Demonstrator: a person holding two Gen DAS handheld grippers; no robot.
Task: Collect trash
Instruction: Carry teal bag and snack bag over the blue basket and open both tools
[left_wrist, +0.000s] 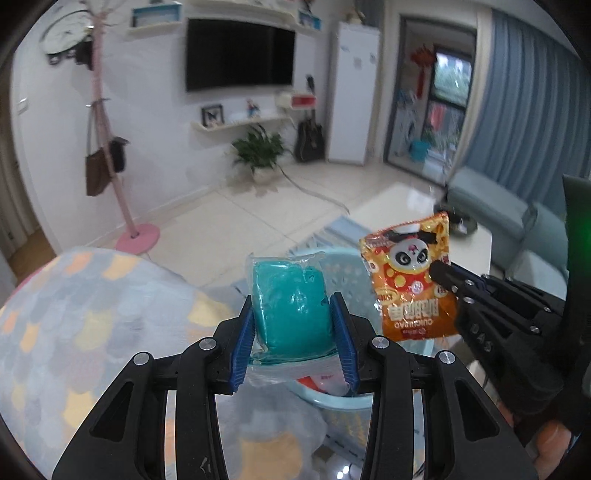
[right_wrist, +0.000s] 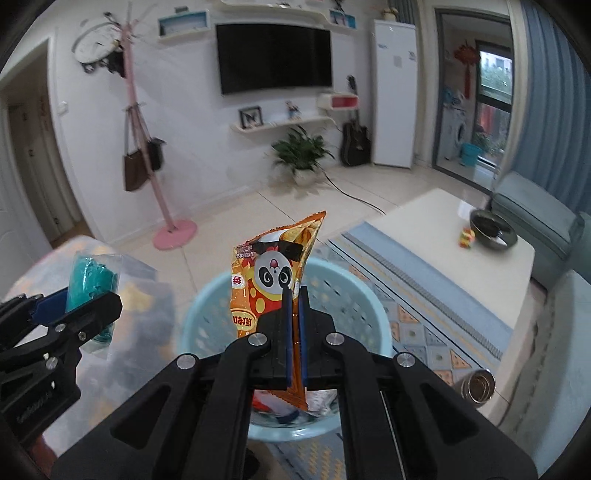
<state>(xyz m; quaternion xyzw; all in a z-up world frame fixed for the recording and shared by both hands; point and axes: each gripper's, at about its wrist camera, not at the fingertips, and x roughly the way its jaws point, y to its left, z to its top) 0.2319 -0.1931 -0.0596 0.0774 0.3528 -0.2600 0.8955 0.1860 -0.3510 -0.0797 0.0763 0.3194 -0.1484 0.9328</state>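
The left hand-held gripper (left_wrist: 293, 332) clamps a teal packet in clear wrap (left_wrist: 291, 306); the right hand-held gripper (right_wrist: 294, 328) pinches an orange panda snack bag (right_wrist: 269, 273). Both hang over the light-blue basket (right_wrist: 207, 317), already holding wrappers. Neither is dropped yet; farther off, a small wrapper (right_wrist: 466, 237) waits near the worktop's (right_wrist: 424, 221) far edge.

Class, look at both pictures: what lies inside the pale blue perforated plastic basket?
Inside the pale blue perforated plastic basket, a few scraps show at the bottom: something red and white and crumpled clear wrapping. The black tool and its orange panda snack packet cover the rest.
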